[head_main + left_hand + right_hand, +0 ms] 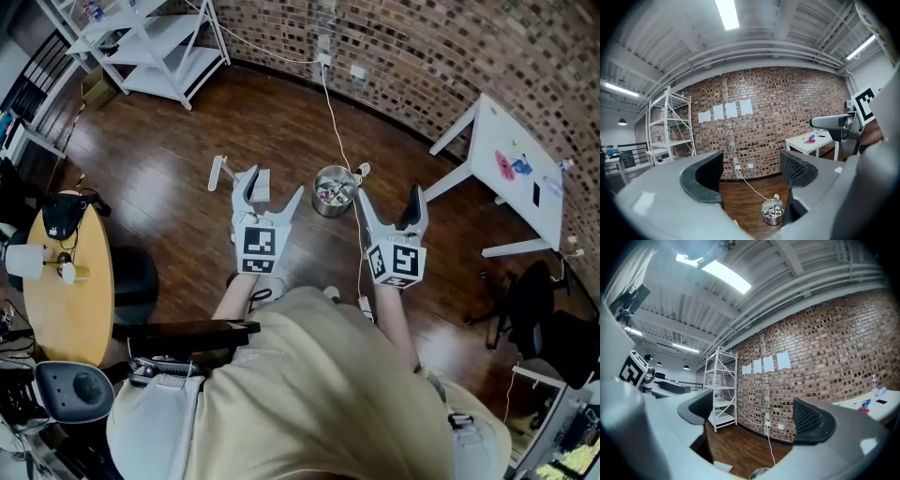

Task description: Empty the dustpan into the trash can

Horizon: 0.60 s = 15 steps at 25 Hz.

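Observation:
A small metal trash can (pixel 333 190) with colourful scraps inside stands on the wooden floor, ahead of and between my two grippers. In the left gripper view the trash can (pixel 773 212) is low, just right of centre. Only its rim (pixel 761 473) shows in the right gripper view. A white dustpan-like object (pixel 221 174) lies on the floor left of the can, partly hidden behind my left gripper (pixel 274 185). Held roughly level above the floor, the left gripper (pixel 752 171) stands open and empty. My right gripper (pixel 388 194) (pixel 757 416) is also open and empty.
A white cable (pixel 336 122) runs from a wall socket to the can. A white shelf unit (pixel 155 42) stands far left by the brick wall, a white table (pixel 520 173) at right. A round wooden table (pixel 70 272) and a black stool (pixel 136 281) are near left, with black chairs (pixel 544 319) at right.

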Tool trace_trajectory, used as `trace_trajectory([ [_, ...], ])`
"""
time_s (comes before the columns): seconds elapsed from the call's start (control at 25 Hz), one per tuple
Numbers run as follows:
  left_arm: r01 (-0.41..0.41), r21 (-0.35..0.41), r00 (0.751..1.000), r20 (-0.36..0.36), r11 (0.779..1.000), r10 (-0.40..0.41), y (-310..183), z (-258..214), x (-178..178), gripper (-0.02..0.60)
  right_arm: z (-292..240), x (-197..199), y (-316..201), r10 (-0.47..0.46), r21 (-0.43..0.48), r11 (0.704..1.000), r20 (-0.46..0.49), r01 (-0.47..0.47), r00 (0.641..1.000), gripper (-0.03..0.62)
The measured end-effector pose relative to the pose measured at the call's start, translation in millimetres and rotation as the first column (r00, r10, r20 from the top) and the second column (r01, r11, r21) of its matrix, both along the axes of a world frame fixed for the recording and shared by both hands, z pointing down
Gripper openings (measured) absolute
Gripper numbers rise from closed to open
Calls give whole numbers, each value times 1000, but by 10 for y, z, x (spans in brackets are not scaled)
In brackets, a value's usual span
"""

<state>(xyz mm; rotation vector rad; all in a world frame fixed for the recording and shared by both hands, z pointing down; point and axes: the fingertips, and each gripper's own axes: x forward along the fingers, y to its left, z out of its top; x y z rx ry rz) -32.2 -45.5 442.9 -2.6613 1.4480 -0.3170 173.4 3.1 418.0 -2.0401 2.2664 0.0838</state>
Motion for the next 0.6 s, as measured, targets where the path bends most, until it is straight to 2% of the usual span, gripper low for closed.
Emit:
trace_trajectory([
  [0.4,1,-19,1000,-26,1000,-1,26,31,-154,374,29,-87,46,23,-5,1000,3,-23,1000,514],
  [0.6,-3,-27,999,-43,1000,2,50,43,-46,380,149,50,97,29,-26,999,19,-28,999,514],
])
